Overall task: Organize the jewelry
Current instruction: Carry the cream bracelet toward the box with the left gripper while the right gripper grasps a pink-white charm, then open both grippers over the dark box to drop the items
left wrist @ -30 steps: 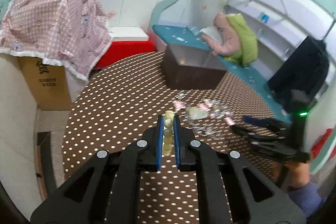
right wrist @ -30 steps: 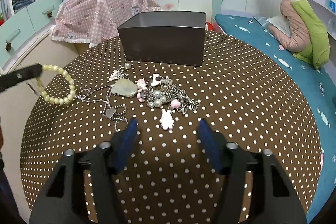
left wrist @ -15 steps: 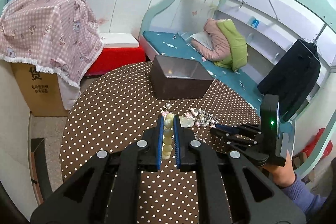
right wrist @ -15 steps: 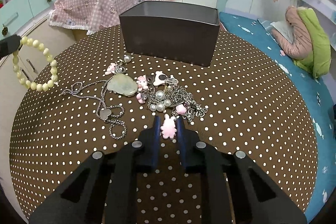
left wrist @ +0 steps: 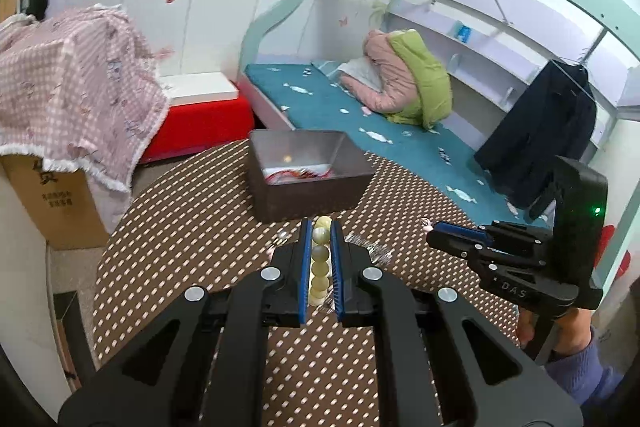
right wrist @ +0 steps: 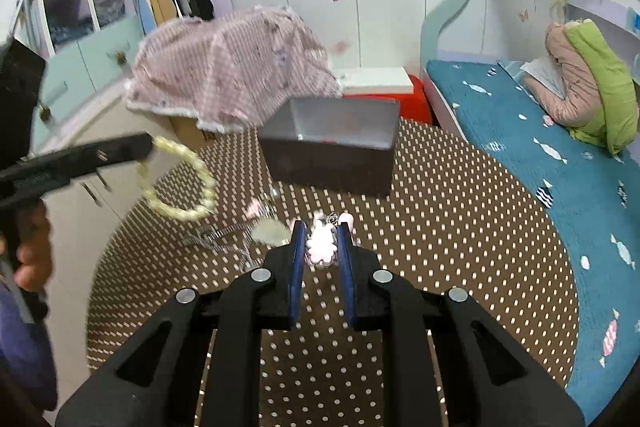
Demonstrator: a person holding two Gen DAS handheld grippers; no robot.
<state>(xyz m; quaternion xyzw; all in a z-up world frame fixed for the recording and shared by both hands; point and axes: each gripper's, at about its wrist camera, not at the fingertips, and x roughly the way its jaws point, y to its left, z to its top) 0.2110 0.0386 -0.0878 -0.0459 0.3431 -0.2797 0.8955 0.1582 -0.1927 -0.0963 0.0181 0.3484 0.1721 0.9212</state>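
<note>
Inside dark box point(left wrist: 304, 183), red jewelry point(left wrist: 298, 174).

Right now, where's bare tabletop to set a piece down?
Bare: the table right of the jewelry pile, toward the bed, and the near strip. Crowded: between the pile and the box.

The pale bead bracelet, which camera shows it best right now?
The right wrist view. There the bead bracelet hangs as an open loop from the left gripper, seen from the side above the dotted table. The left wrist view shows only a short edge-on row of beads pinched between the fingers.
</note>
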